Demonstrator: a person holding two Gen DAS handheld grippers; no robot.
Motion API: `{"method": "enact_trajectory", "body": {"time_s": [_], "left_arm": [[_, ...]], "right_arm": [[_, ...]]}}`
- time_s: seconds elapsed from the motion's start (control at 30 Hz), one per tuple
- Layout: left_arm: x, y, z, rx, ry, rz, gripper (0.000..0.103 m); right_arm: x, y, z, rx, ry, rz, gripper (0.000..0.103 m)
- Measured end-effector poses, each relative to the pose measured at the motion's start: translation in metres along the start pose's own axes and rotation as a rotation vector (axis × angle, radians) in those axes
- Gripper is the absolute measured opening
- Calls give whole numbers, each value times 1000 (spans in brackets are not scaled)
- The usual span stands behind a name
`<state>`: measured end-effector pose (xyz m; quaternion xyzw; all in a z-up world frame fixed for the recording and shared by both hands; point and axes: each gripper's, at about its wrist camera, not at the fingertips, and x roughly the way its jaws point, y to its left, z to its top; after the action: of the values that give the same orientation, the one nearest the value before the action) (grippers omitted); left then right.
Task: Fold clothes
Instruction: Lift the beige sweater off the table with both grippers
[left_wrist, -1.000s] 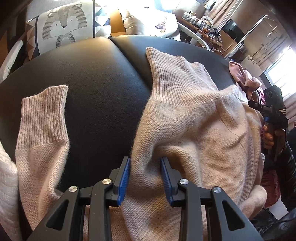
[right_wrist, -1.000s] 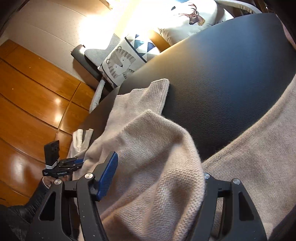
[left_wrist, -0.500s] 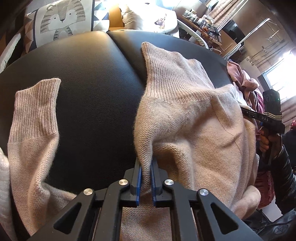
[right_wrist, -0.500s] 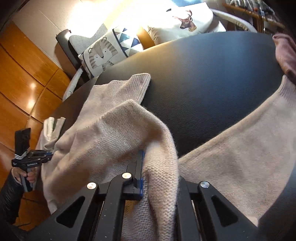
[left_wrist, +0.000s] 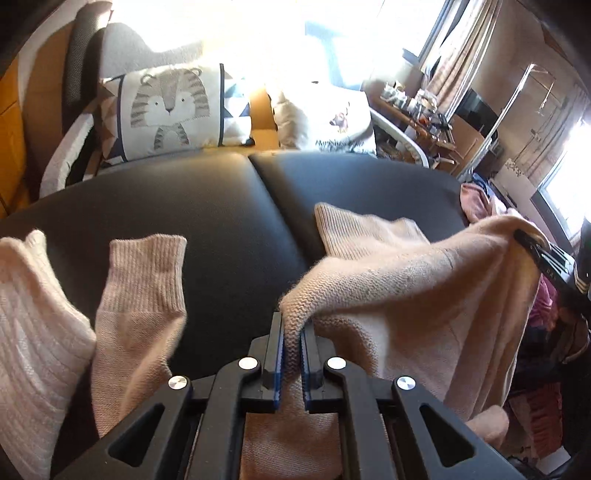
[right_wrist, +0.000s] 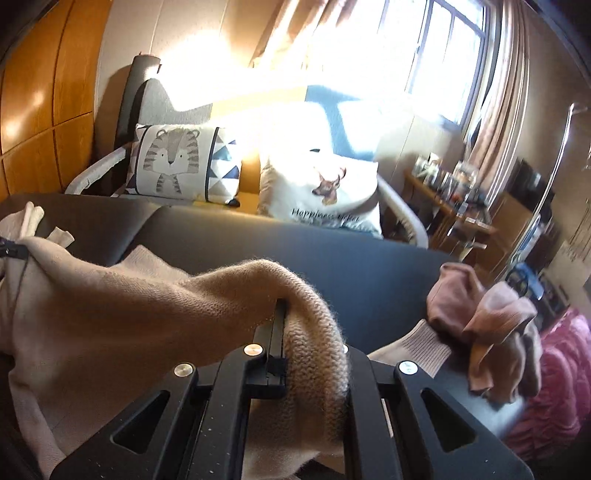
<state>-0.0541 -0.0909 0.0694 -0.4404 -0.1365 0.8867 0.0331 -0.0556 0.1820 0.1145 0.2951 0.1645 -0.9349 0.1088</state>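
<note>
Both tools are now gripping instead of gaping: the left tool (left_wrist: 291, 332) is pinching a fold of the beige sweater (left_wrist: 406, 280) and the right tool (right_wrist: 310, 332) is clamping its other edge, having lifted it off the black worktop (left_wrist: 221, 206), one sleeve (left_wrist: 144, 280) trailing; the fold-over is probably beginning

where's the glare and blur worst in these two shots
Left wrist view: sunlight blows out the top centre above the tiger cushion; the beige sweater is smeared by motion. Right wrist view: the window washes out the deer cushion; fisheye bends the edges.
</note>
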Motion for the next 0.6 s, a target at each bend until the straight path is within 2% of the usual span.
{"method": "enact_trajectory", "body": {"time_s": [0.1,0.37,0.53,0.6], "left_arm": [[-39,-2,11,-26,-124,4,6],[-172,-35,31,46,-478,10,6],[-271,-73,25,150,-723,36,6],[-304,-85,20,191,-798,52,7]], "right_arm": [[-32,3,14,-37,-95,-69,7],[-138,-10,54,14,-375,-232,7],[-214,-19,73,76,-582,-325,7],[-236,-18,78,78,-640,-360,7]]}}
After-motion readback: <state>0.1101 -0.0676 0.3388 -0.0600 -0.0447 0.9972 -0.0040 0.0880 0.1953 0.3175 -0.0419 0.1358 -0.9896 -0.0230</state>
